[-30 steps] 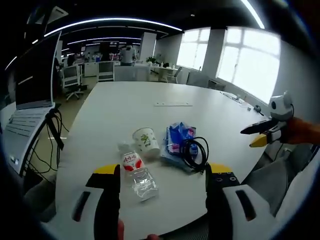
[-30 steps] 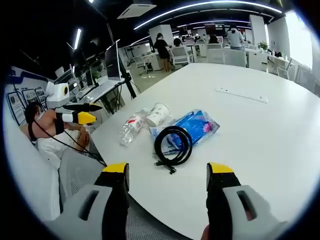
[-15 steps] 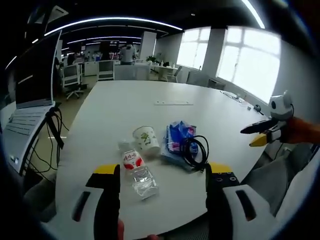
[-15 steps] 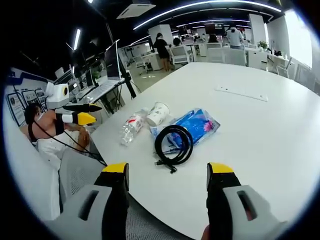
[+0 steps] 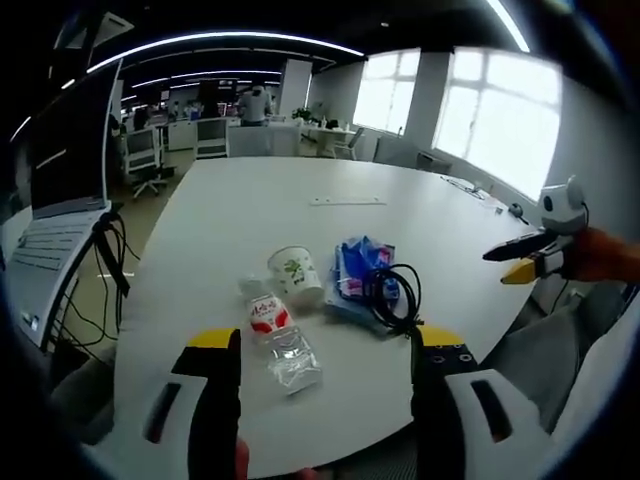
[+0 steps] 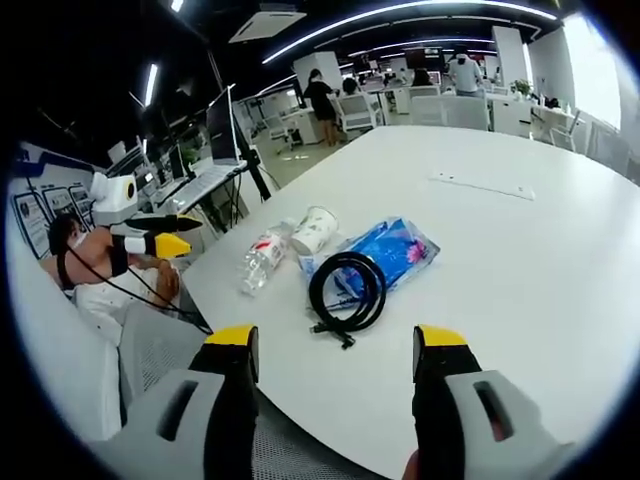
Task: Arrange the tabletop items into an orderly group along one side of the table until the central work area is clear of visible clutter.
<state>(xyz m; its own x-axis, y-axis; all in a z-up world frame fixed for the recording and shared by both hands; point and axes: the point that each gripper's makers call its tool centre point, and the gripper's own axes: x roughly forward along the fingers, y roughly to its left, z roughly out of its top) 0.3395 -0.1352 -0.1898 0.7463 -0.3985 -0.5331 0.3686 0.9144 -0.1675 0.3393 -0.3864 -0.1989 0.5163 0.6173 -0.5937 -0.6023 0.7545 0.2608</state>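
Both grippers, left (image 5: 326, 350) and right (image 6: 334, 345), hover with jaws released, grasping nothing. On the table (image 6: 520, 260) lie a bottle (image 5: 276, 342), cup (image 5: 294, 275), blue bag (image 6: 388, 252) and coiled cable (image 6: 346, 289), clustered near the edge; the cable rests on the bag.

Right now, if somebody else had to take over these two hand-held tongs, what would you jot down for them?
Left tongs: open, empty, held above the table edge in front of the bottle.
Right tongs: open, empty, short of the cable.
Things: clear water bottle lying down, paper cup on its side beside it, blue packet with the coiled black cable lying partly on it. All clustered near the table edge.
Done: nothing gripped yet.
Left: line all four up along one side.
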